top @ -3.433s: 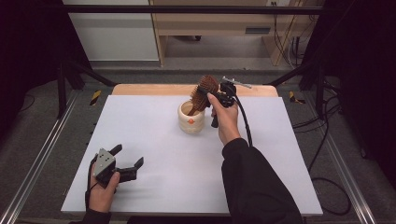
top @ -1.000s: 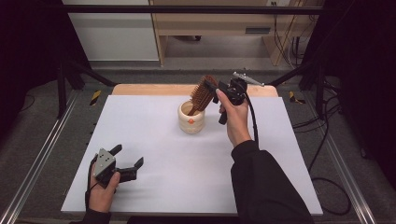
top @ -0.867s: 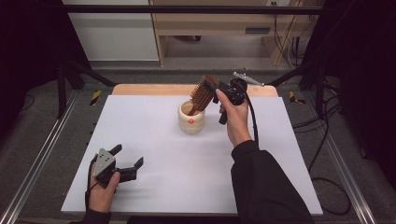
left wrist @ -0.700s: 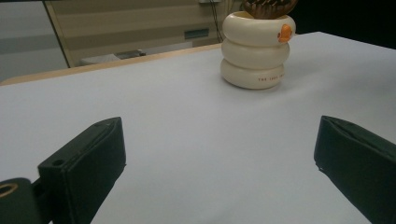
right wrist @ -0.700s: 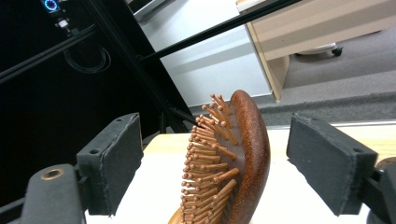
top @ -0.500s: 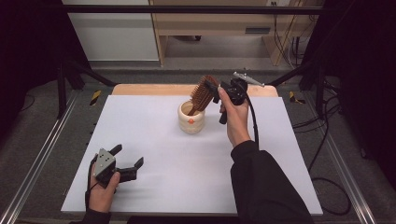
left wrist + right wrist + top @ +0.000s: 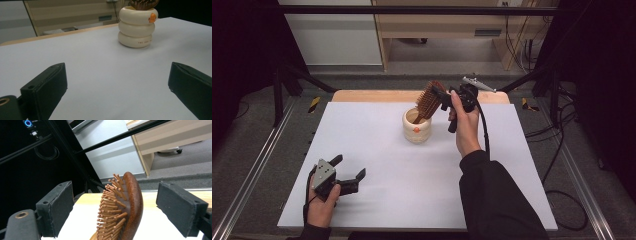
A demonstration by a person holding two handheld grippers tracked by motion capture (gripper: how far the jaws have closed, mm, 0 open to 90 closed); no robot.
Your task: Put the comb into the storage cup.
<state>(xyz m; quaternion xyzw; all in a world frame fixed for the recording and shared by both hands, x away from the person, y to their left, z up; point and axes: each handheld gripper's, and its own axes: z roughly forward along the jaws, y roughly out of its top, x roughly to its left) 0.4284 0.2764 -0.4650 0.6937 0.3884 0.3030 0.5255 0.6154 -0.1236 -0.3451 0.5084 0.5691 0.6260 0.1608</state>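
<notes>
hairbrush [image 7: 428, 99] stands in the cup [image 7: 417, 131] | cup's at the far middle of your table [image 7: 377, 150] | left gripper [image 7: 348, 174] near corner

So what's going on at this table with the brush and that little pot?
A person holds a hand-held gripper in each hand. The right hand-held gripper is up by a wooden hairbrush that stands head-up in a cream ringed cup on the white table. Its jaws have just been opening: the brush head sits between them, with a gap on either side. The left hand-held gripper rests open near the table's front edge, well apart from the cup.
</notes>
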